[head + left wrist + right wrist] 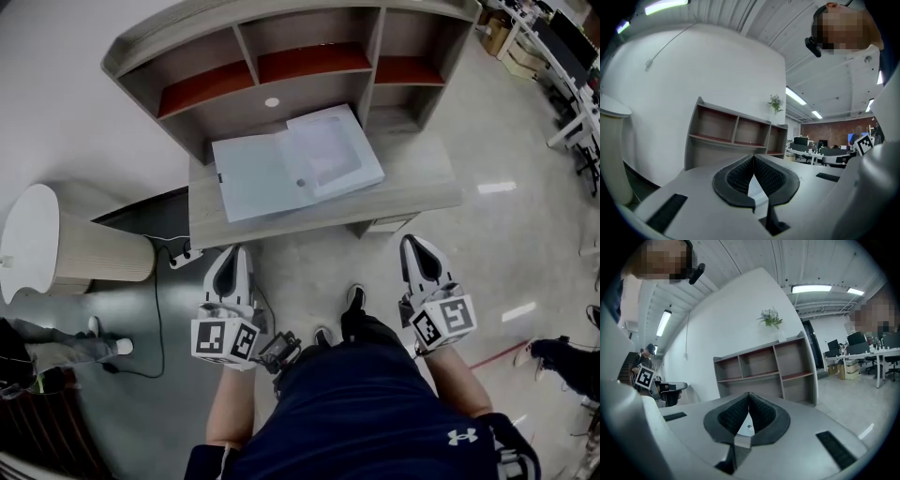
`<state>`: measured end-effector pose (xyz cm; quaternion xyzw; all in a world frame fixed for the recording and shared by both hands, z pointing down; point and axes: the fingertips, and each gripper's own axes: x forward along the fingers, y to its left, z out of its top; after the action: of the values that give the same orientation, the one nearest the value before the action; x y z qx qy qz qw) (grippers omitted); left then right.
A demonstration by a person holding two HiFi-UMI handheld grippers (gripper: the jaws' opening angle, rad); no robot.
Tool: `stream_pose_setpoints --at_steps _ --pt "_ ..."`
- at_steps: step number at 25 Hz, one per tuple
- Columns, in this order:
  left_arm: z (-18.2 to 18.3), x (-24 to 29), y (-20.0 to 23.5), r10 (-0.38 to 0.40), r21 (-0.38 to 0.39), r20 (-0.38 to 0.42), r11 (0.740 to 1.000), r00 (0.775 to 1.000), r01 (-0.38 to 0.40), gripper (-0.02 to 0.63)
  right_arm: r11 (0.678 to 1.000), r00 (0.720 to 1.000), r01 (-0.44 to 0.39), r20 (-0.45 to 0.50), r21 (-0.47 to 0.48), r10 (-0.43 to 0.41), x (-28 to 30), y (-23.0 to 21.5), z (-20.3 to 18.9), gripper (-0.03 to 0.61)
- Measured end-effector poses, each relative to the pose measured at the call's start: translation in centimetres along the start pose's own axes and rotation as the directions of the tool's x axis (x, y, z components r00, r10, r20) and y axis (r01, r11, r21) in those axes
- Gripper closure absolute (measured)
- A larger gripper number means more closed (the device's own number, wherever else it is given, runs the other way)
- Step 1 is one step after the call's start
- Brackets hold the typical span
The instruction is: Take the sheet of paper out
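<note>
An open pale-blue folder (267,173) lies flat on the wooden desk (422,187). On its right half rests a white sheet of paper (330,152) under a clear cover. Both grippers hang apart from it, in front of the desk's near edge and close to my body. My left gripper (232,251) points at the desk's left front corner, its jaws shut and empty (753,157). My right gripper (413,242) points at the desk's right front part; its pads also meet with nothing held (749,393).
A grey shelf unit (281,56) with red-lined compartments stands on the desk's back. A round beige side table (56,248) is at the left, with a power strip (183,255) and cable on the floor. A bystander's legs (66,349) show at far left, office desks (553,47) at top right.
</note>
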<state>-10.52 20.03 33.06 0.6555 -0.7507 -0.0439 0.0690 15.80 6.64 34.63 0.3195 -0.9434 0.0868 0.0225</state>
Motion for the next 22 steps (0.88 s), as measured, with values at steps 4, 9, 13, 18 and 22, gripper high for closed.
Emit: stream_pose_setpoints --at_steps 4,9,13,18,22 --pt "-0.4 3.6 -0.2 0.017 0.023 -0.031 1.000 0.999 -0.016 0.598 1.000 1.000 -0.013 -0.012 0.000 0.013 2.7 -3.2 0.1 0.565" --pt "-0.8 7.9 0.2 0.031 0.064 -0.067 0.998 0.997 -0.027 0.597 0.999 0.999 -0.044 -0.033 -0.011 0.044 6.4 -6.9 -0.3 0.565" --pt "-2.2 10.7 0.5 0.029 0.057 -0.120 0.998 0.992 -0.022 0.597 0.997 0.996 -0.071 -0.061 0.007 0.071 8.6 -8.5 -1.3 0.565" --pt "-3.9 14.0 1.2 -0.005 0.009 -0.186 1.000 0.983 0.007 0.597 0.997 0.993 -0.072 -0.093 0.034 0.074 10.7 -9.8 -2.6 0.565" --pt "-5.2 16.4 2.3 -0.048 -0.017 -0.228 0.999 0.973 0.045 0.597 0.999 0.992 -0.021 -0.121 0.045 0.027 11.7 -10.8 -3.5 0.565"
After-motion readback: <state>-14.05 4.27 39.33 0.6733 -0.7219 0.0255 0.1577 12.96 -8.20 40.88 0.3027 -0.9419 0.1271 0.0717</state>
